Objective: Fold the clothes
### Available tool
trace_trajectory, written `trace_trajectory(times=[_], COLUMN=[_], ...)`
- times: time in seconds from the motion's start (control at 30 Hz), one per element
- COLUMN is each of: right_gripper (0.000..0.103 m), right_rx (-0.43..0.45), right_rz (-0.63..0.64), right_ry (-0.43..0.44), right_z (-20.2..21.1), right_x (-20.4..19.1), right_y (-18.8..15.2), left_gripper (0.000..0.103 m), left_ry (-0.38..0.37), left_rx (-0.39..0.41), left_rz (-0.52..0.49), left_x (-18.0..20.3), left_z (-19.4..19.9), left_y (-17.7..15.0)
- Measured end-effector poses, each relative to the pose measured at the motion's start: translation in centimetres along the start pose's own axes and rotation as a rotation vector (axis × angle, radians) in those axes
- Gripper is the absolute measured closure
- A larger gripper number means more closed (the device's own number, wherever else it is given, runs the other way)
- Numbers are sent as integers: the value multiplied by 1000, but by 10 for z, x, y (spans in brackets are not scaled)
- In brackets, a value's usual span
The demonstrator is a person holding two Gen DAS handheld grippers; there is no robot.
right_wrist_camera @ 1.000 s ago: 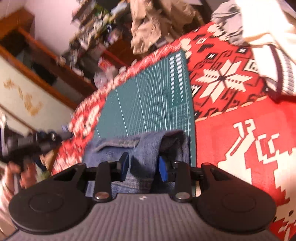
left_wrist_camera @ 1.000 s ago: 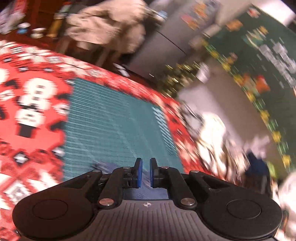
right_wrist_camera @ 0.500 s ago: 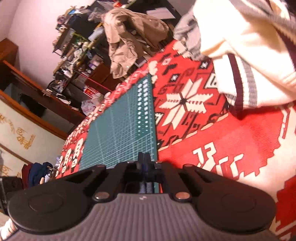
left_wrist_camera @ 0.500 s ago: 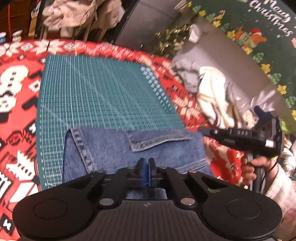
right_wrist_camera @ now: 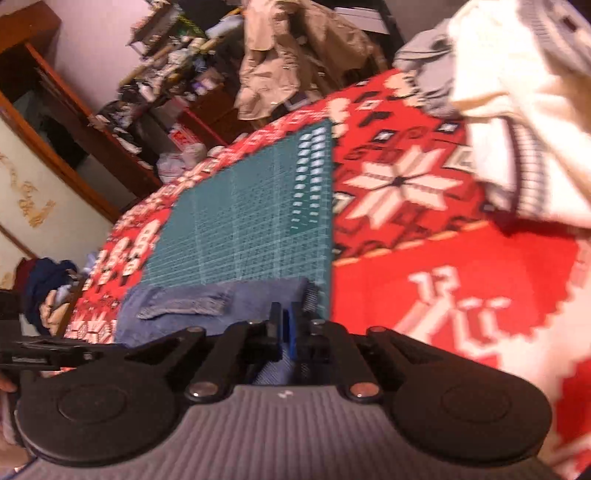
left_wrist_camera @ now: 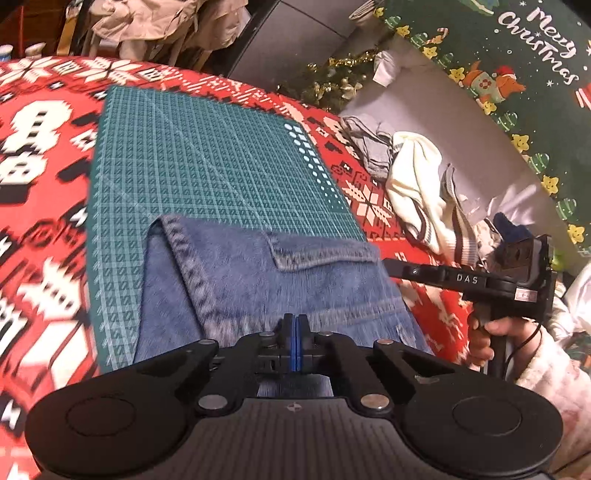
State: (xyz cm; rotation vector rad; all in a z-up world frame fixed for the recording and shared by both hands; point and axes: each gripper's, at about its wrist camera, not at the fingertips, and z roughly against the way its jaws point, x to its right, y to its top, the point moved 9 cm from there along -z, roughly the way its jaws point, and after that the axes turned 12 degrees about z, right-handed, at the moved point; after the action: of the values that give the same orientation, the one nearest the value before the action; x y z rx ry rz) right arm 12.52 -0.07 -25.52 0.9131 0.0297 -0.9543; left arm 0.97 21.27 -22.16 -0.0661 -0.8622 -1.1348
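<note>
Blue denim jeans (left_wrist_camera: 258, 280) lie folded on the near part of a green cutting mat (left_wrist_camera: 207, 158), a back pocket facing up. My left gripper (left_wrist_camera: 295, 321) is shut over the denim's near edge, and I see no fabric between its pads. In the left wrist view a hand (left_wrist_camera: 487, 332) holds my right gripper (left_wrist_camera: 388, 264), its tip at the denim's right edge. In the right wrist view the right gripper (right_wrist_camera: 285, 314) hovers over the jeans (right_wrist_camera: 258, 295) near the mat's (right_wrist_camera: 251, 221) right border. Its jaws are opening to a narrow gap, with denim showing below.
The mat lies on a red and white patterned tablecloth (left_wrist_camera: 44, 184). A cream sweater (left_wrist_camera: 413, 184) and a grey garment (left_wrist_camera: 369, 144) are piled at the right. A beige jacket (left_wrist_camera: 162, 18) hangs beyond the table, and a green Christmas banner (left_wrist_camera: 517, 74) is at the far right.
The left gripper swung down and in toward the denim, and its pads came together. The right gripper's jaws went from wide around the denim to shut, then slightly apart.
</note>
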Motion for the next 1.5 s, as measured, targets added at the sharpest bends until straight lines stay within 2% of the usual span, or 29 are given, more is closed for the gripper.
trace_trajectory(times=[0.03, 0.1, 0.17, 0.23, 0.33, 0.43, 0.47, 0.5, 0.53, 0.57, 0.6, 0.77, 0.9, 1.0, 1.03, 1.13, 1.3, 1.37, 1.43, 1.5], right_gripper=[93, 93, 91, 75, 67, 64, 64, 69, 83, 85, 88, 90, 89, 87, 85, 83, 85, 87, 96, 96], right_rx=[2, 24, 14, -25, -82, -128, -136, -144, -151, -151, -151, -127, -173, -165, -153, -128, -8, 41, 69, 79], right_rz=[-4, -21, -37, -54, -76, -45, -47, -48, -47, -29, -10, 31, 44, 18, 10, 52, 149, 185, 184, 161], right_ry=[-9, 41, 94, 136, 182, 136, 136, 138, 151, 145, 138, 152, 128, 141, 144, 104, 62, 38, 20, 25], right_z=[6, 21, 34, 40, 43, 36, 34, 31, 30, 31, 32, 42, 35, 29, 33, 50, 70, 68, 57, 38], right_x=[1, -7, -21, -33, -51, -56, -58, -59, -62, -66, -69, -78, -69, -62, -61, -56, -62, -69, -70, -72], right_y=[-1, -2, -9, -20, -40, -55, -57, -60, -61, -59, -58, -43, -58, -64, -63, -59, -28, -11, 3, 12], left_gripper=[93, 65, 51, 48, 47, 48, 52, 59, 65, 76, 80, 82, 82, 74, 73, 78, 84, 87, 91, 97], left_ry=[1, 2, 6, 30, 64, 59, 64, 71, 67, 74, 85, 73, 86, 73, 83, 111, 72, 65, 65, 109], left_rx=[3, 15, 33, 37, 18, -18, -24, -28, -31, -31, -32, -27, -50, -44, -31, 18, 147, 181, 201, 216], left_rz=[6, 22, 43, 40, 64, 103, 95, 83, 65, 48, 33, 21, 56, 81, 80, 75, 42, 13, -11, -4], left_x=[0, -2, -6, -11, -23, -31, -30, -28, -24, -21, -18, -16, -33, -35, -36, -35, -13, -3, 4, -3], left_z=[7, 19, 32, 37, 35, 27, 24, 21, 19, 18, 18, 30, 16, 18, 22, 39, 52, 41, 21, 4], left_y=[-3, -7, -11, -14, -19, -26, -27, -28, -28, -28, -27, -27, -34, -32, -31, -23, 11, 25, 37, 46])
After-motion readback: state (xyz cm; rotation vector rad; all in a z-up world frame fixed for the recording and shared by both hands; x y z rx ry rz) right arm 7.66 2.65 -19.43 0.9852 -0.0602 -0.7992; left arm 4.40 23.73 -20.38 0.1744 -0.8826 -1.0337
